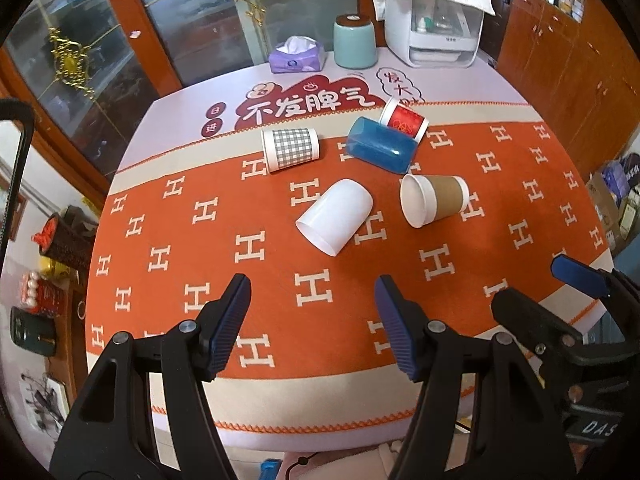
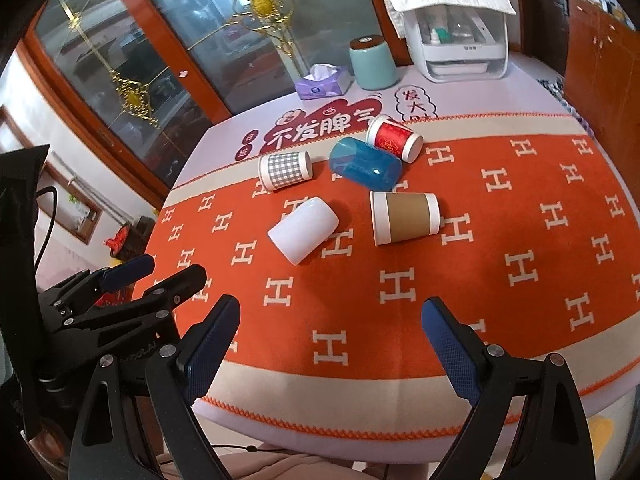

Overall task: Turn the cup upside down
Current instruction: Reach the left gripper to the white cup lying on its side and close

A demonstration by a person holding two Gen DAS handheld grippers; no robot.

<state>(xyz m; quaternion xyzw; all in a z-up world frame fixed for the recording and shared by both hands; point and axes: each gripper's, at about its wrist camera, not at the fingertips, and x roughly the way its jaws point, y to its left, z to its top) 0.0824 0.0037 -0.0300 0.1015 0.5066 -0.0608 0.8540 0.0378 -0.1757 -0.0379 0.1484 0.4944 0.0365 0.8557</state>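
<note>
Several cups lie on their sides on the orange cloth: a plain white cup (image 1: 335,216) (image 2: 303,230), a brown-sleeved paper cup (image 1: 434,199) (image 2: 405,218), a blue plastic cup (image 1: 381,149) (image 2: 365,163), a grey checked cup (image 1: 290,149) (image 2: 285,170) and a red cup (image 1: 403,120) (image 2: 395,137). My left gripper (image 1: 312,292) is open and empty above the near part of the table, short of the white cup. My right gripper (image 2: 332,312) is open and empty, also near the front edge.
At the back of the table stand a teal canister (image 1: 355,41), a purple tissue box (image 1: 297,55) and a white appliance (image 1: 434,20) under a cloth. Glass cabinet doors rise behind. The other gripper shows at the right (image 1: 576,280) and left (image 2: 132,276).
</note>
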